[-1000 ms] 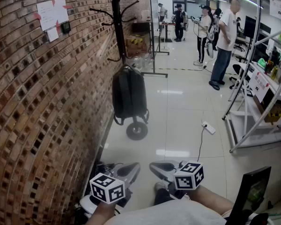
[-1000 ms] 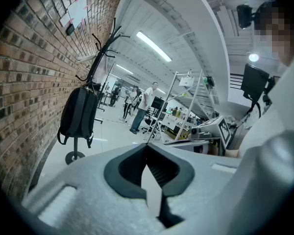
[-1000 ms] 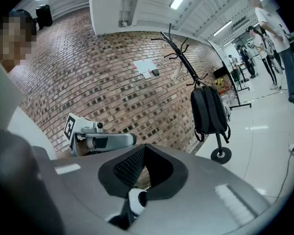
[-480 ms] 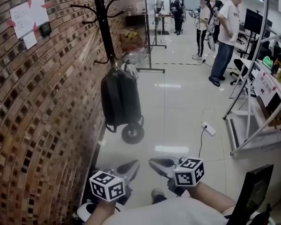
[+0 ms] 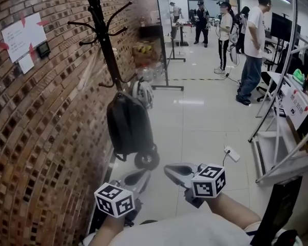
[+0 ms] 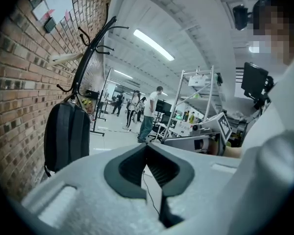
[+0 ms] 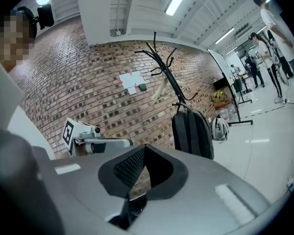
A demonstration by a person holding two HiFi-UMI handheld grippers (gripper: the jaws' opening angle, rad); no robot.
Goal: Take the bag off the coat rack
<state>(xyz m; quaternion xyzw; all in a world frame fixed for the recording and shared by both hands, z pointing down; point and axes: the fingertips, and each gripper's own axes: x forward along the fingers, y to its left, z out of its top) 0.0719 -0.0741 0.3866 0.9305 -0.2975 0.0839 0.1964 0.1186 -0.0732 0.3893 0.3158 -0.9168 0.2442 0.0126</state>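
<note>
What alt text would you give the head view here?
A black backpack hangs from a black coat rack beside a brick wall. In the foreground the left gripper and right gripper, both shut and empty, are held apart from it. People stand farther off.

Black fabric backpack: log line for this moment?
black fabric backpack: hanging on black coat rack | left tool: shut, empty | right tool: shut, empty
</note>
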